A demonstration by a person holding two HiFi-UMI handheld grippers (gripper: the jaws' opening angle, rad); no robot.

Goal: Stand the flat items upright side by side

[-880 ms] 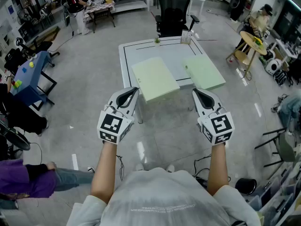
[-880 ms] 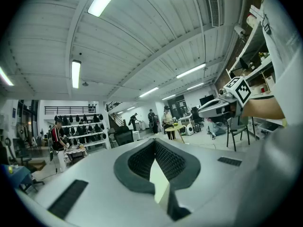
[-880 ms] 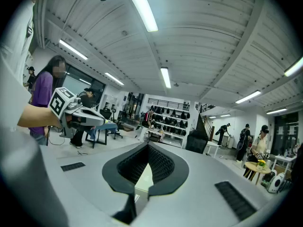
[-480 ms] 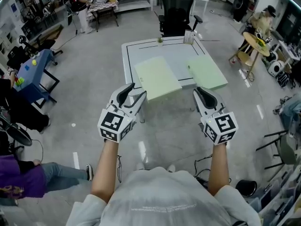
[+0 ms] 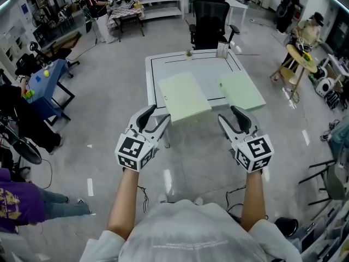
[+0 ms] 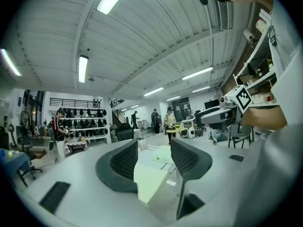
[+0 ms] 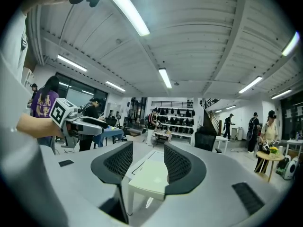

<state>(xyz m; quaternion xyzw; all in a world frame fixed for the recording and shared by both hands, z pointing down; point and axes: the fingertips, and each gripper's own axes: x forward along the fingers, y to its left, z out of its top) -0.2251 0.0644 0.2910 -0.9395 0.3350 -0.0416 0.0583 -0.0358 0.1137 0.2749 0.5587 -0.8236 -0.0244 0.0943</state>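
A white table [image 5: 192, 65] stands ahead of me on the grey floor. Two pale green flat items lie on it: one at the front left [image 5: 182, 96], one at the front right [image 5: 241, 90], both overhanging the near edge. My left gripper [image 5: 155, 119] hovers in the air short of the table, open and empty. My right gripper [image 5: 233, 120] is level with it, also open and empty. In the left gripper view the gripper [image 6: 154, 157] frames the left item [image 6: 147, 179]. In the right gripper view the gripper [image 7: 147, 162] frames the table's green item [image 7: 152, 174].
A black office chair [image 5: 210, 15] stands behind the table. A small plant [image 5: 188, 53] and a holder [image 5: 222, 50] sit at the table's far edge. A blue table [image 5: 46, 78] is at the left, a round table [image 5: 300, 56] at the right. People stand around the room.
The table has come slightly nearer and lower in the head view. Both grippers' jaws stand wider apart than in the earliest frame. The green items have not moved.
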